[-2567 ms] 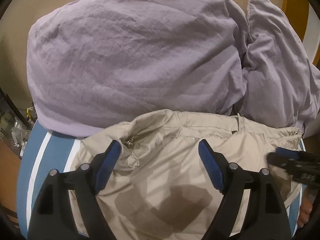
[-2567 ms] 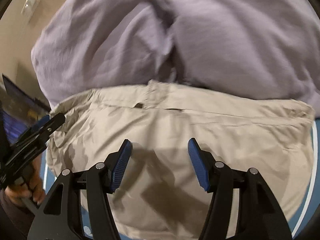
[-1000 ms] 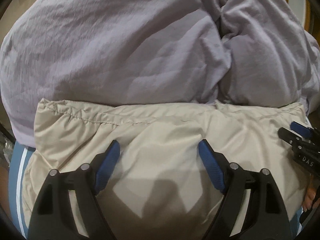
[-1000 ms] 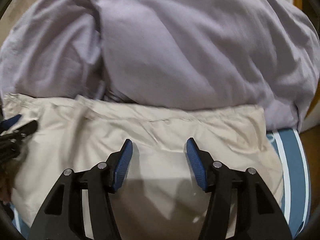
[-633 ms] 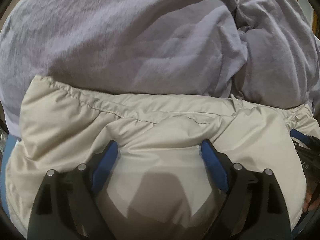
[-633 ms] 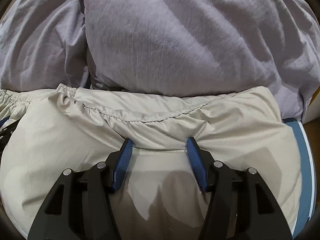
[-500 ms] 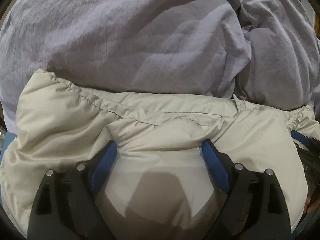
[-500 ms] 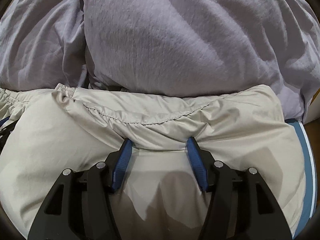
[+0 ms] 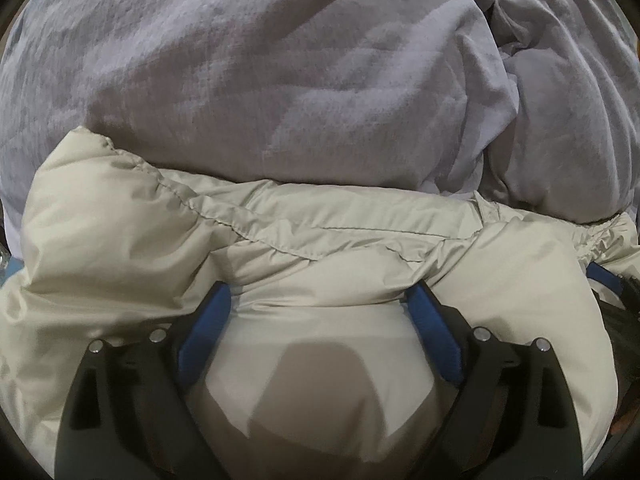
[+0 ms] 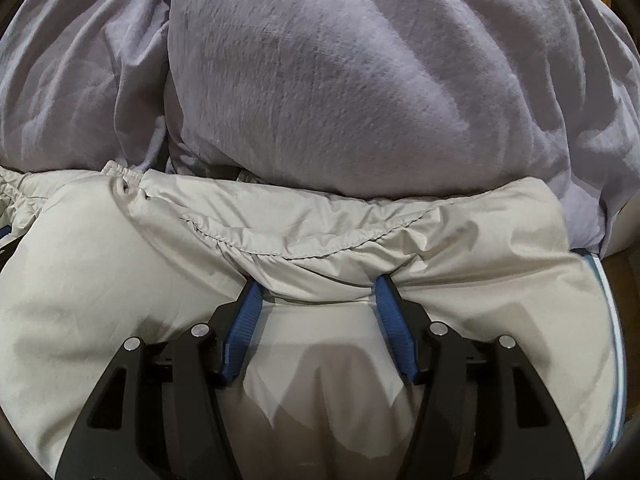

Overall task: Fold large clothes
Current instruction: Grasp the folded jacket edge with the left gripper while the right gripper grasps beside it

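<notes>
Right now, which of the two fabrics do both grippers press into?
The beige jacket, shiny with stitched seams. The lavender bedding is matte and lies beyond it, untouched.

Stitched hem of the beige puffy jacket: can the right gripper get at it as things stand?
Probably yes. The right gripper presses into the beige puffy jacket, jaws apart just short of the stitched hem; nothing lies between.

Blue bed surface with a white stripe (image 10: pixel 608 312), showing only at the right edge. Directly on it, a beige puffy jacket (image 10: pixel 100 280), spread flat; behind, touching its far hem, a heaped lavender duvet (image 10: pixel 340 80).
</notes>
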`<state>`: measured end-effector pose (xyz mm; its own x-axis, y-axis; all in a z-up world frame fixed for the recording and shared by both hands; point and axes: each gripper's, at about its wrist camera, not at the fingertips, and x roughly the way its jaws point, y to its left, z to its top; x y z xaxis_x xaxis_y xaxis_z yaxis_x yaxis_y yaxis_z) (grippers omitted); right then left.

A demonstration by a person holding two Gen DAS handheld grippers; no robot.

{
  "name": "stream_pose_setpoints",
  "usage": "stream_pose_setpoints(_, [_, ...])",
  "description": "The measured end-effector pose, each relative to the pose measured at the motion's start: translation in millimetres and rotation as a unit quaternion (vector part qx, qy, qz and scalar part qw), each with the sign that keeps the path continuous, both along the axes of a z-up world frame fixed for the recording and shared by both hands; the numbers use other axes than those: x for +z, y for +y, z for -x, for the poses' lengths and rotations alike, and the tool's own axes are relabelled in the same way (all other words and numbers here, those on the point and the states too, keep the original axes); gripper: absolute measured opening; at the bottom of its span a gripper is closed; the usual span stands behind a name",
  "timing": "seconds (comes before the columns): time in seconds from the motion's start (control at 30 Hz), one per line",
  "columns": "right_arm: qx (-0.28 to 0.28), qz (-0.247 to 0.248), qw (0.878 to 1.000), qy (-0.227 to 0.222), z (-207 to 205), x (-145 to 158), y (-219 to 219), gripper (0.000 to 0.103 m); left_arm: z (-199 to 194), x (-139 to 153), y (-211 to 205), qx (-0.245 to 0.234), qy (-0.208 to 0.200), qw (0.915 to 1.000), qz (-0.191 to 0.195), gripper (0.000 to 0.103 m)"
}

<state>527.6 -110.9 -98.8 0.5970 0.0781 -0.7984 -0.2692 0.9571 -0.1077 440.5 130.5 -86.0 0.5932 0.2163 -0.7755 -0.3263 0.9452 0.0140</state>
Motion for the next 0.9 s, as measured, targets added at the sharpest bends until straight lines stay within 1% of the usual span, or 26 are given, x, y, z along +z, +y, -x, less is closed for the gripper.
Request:
stream_pose_setpoints(0.03, [-0.004, -0.003, 1.0, 0.007, 2, 3, 1, 0.061, 1, 0, -1, 0.002, 0.002, 1.0, -0.003, 0.09])
stream_pose_setpoints(0.1, [-0.008, -0.032, 0.999, 0.017, 6, 15, -2, 0.061, -3, 10, -3, 0.009, 0.005, 0.9999, -0.006, 0.089])
stream_pose_setpoints(0.27, [0.007, -0.116, 0.993, 0.014, 23, 44, 12, 0.061, 11, 36, -13, 0.014, -0.032, 0.9993, 0.014, 0.089])
stream_pose_setpoints(0.33, [0.019, -0.129, 0.991, 0.016, 27, 47, 24, 0.061, 11, 41, -17, 0.013, -0.036, 0.999, 0.021, 0.089])
stream_pose_setpoints(0.37, [0.029, -0.13, 0.991, 0.016, 29, 46, 33, 0.061, 9, 41, -20, 0.012, -0.037, 0.999, 0.021, 0.089])
stream_pose_setpoints(0.43, [0.037, -0.118, 0.992, 0.017, 32, 40, 45, 0.061, 9, 38, -25, 0.01, -0.03, 0.9994, 0.013, 0.089])
stream_pose_setpoints(0.47, [0.038, -0.111, 0.993, 0.018, 31, 36, 51, 0.061, 6, 32, -26, 0.011, -0.022, 0.9997, 0.006, 0.089])
stream_pose_setpoints(0.6, [0.024, -0.097, 0.995, 0.03, 16, 15, 60, 0.063, -2, 13, -26, 0.026, -0.001, 0.9997, -0.004, 0.089])
stream_pose_setpoints(0.67, [0.012, -0.096, 0.995, 0.034, 10, 5, 61, 0.066, -5, 7, -24, 0.03, -0.002, 0.9995, -0.002, 0.09])
stream_pose_setpoints(0.73, [0.007, -0.092, 0.995, 0.033, 6, 0, 63, 0.066, -14, 0, -25, 0.032, -0.002, 0.9995, -0.004, 0.09])
stream_pose_setpoints(0.9, [0.002, -0.064, 0.998, 0.022, 0, -12, 78, 0.067, -26, -12, -31, 0.036, 0.002, 0.9992, -0.019, 0.091])
